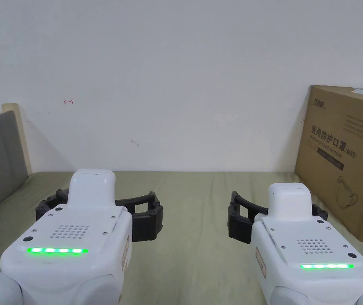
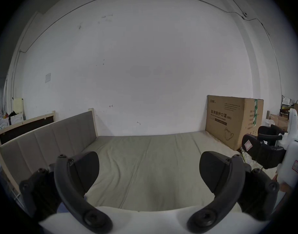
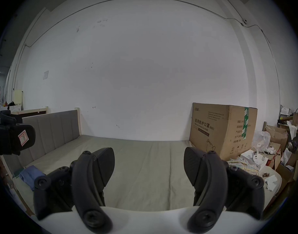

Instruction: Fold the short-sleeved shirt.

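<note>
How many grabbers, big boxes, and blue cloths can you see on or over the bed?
Grippers: 2, left gripper and right gripper, both open over the bed
Cardboard box: 1
Blue cloth: 1
Total: 4

Left hand-held gripper [image 2: 149, 171] with black jaws spread wide above a pale green sheeted bed [image 2: 144, 156], grey padded headboard [image 2: 50, 141] left, brown cardboard box [image 2: 229, 121] right, right hand-held gripper [image 2: 261, 144] at the edge
</note>
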Tool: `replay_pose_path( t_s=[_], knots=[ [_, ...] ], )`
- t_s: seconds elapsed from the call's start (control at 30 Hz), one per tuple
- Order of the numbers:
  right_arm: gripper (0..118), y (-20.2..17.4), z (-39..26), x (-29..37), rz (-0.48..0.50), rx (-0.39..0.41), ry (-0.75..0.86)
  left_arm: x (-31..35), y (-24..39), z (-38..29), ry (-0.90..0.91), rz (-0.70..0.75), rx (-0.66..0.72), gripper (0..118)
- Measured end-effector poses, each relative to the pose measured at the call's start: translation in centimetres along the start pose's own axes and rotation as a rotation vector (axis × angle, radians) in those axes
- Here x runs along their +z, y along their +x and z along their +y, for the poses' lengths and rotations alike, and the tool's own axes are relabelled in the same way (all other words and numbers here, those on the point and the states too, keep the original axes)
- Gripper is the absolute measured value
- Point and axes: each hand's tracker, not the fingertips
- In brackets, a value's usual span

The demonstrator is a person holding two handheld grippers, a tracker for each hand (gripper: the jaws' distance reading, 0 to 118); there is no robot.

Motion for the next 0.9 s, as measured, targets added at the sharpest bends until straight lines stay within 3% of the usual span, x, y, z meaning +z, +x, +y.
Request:
replay_pose_path(
  t_s=[0.23, 0.33, 0.9],
  knots=[
    [91, 0.1, -0.2, -0.1, -0.016, -0.002, -0.008, -0.9, 0.6, 0.2, -0.106, 0.1, -0.019, 118],
    [91, 0.3, -0.2, -0.1, -0.018, -0.004, -0.013, -0.7, 0.3, 0.1, -0.091, 0.042, -0.004, 118],
    [91, 0.6, -0.5, -0.2, -0.024, -0.009, -0.021, -0.3, 1.4, 0.3, -0.11, 0.07, -0.032, 118]
  ],
)
